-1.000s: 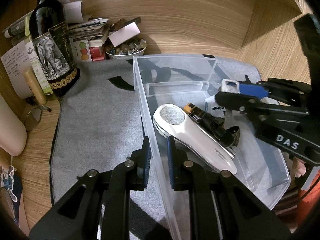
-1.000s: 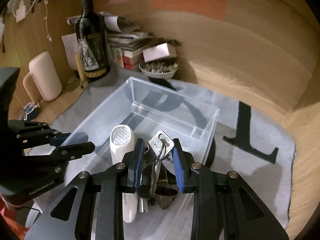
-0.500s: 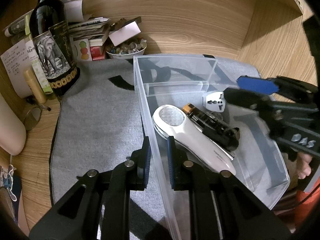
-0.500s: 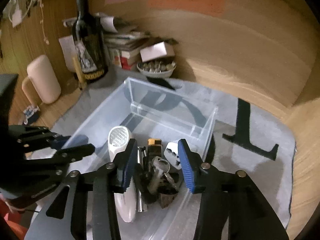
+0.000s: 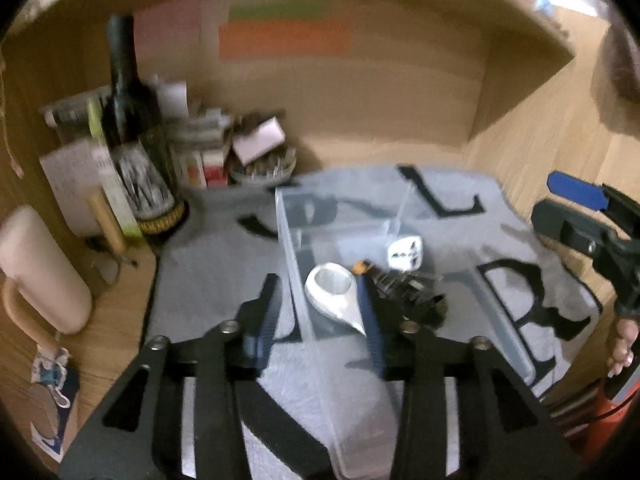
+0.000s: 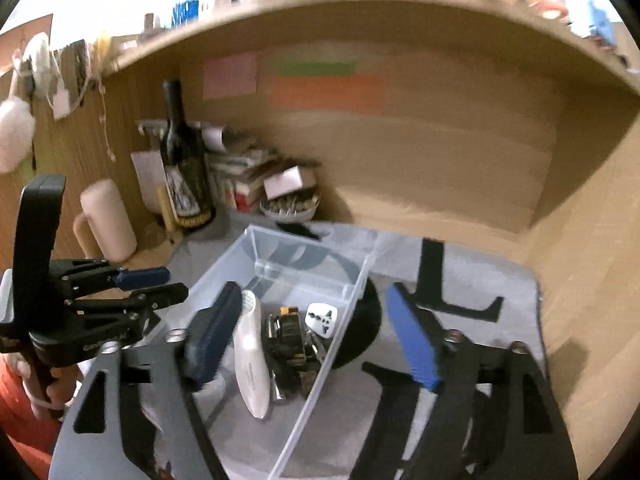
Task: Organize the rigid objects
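A clear plastic bin sits on a grey mat. Inside lie a white handheld device, a white plug adapter, a dark flashlight-like object and a bunch of keys. My left gripper is open and empty, raised above the bin's left wall. It also shows in the right wrist view. My right gripper is open wide and empty, above the bin. One of its fingers shows at the right of the left wrist view.
A wine bottle, a stack of books and papers, a small bowl of bits and a cream mug stand at the back left. Wooden walls enclose the back and right.
The right gripper opened, dropped the keys into the bin and pulled up and back. The left gripper let go of the bin wall, opened and drew back and up.
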`<control>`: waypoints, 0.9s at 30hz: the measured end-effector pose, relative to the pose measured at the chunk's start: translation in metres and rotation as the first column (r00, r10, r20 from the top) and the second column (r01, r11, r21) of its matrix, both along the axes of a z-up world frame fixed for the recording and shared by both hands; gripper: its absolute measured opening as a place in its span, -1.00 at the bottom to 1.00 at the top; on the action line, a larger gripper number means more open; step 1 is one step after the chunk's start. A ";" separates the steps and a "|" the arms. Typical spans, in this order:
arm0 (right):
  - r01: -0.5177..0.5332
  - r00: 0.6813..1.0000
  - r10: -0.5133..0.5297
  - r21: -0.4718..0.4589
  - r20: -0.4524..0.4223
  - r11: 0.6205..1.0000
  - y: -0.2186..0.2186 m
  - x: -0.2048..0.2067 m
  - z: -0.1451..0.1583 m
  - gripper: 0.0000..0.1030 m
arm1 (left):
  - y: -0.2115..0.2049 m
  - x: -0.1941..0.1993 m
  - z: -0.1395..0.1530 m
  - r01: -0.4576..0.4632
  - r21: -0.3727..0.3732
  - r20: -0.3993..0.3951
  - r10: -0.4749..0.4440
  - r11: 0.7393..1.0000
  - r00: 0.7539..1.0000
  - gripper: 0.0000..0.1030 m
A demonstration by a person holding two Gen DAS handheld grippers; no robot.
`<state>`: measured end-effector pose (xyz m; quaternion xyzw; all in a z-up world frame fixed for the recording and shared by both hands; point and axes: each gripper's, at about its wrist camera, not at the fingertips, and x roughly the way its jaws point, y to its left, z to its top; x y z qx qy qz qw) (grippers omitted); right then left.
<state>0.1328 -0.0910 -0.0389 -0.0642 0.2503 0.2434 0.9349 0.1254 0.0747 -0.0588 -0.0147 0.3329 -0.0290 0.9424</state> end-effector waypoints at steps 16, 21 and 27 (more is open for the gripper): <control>0.094 0.981 -0.106 0.080 0.161 0.992 -0.031 -0.070 0.018 1.00 | -0.036 -0.077 0.052 0.021 0.019 0.294 -0.025 1.000 0.956 0.87; 0.099 0.974 -0.113 0.081 0.194 0.992 -0.034 -0.084 0.019 1.00 | -0.040 -0.092 0.057 0.012 0.018 0.334 -0.017 1.000 0.943 0.92; 0.101 0.973 -0.117 0.088 0.199 0.991 -0.035 -0.089 0.019 1.00 | -0.041 -0.100 0.059 0.009 0.010 0.344 -0.012 1.000 0.939 0.93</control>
